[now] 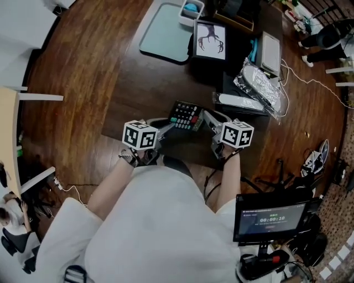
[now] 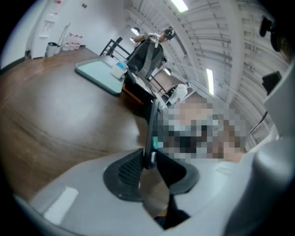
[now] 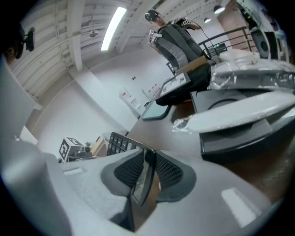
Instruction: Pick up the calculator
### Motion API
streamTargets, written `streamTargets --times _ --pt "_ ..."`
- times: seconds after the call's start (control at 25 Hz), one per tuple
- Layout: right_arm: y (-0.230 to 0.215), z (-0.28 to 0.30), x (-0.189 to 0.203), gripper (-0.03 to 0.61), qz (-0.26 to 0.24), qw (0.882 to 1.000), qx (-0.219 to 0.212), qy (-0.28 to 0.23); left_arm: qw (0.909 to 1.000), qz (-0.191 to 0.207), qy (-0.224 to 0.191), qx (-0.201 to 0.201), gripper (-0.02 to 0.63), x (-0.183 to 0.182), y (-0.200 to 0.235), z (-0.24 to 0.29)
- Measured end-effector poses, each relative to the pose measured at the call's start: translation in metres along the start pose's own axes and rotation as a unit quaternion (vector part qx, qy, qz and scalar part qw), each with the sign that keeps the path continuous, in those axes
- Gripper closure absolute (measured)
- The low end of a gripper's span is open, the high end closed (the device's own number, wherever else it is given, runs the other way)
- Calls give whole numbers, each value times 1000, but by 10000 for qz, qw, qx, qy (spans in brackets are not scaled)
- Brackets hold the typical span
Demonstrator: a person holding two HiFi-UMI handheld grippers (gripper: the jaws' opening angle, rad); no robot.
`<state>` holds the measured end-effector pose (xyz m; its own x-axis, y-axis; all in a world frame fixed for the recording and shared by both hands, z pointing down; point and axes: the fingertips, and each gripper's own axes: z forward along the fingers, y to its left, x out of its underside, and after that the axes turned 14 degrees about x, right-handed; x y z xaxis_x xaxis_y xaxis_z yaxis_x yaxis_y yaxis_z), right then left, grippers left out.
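Tabletop: blue item in box

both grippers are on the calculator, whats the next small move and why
Probably raise both hands straight up together, holding it level. The left gripper pinches the calculator by its left edge and the right gripper pinches its right edge. Each gripper view shows only a thin edge between the jaws, so uneven motion could twist it out of such narrow holds.

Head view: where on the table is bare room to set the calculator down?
The table is bare left of the calculator, between the teal mat and the left claw. It is crowded on the right, around the foil packet and picture card.
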<state>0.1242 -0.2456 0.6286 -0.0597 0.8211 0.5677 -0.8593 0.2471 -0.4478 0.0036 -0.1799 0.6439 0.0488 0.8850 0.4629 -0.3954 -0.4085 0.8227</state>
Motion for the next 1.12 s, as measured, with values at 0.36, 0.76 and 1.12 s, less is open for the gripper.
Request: streamTargets --times 0.36,0.76,1.12 --pt "43 -88 -106 494 -688 9791 379 -1874 9806 1883 -481 255 508 -96 -72 -16" --pt "104 -203 -176 495 -1216 9234 596 -3592 9185 3779 -881 756 511 -171 -180 -52" --pt "139 -256 -189 494 -1605 8725 983 -4510 8613 4861 -1247 791 508 -193 -230 -72"
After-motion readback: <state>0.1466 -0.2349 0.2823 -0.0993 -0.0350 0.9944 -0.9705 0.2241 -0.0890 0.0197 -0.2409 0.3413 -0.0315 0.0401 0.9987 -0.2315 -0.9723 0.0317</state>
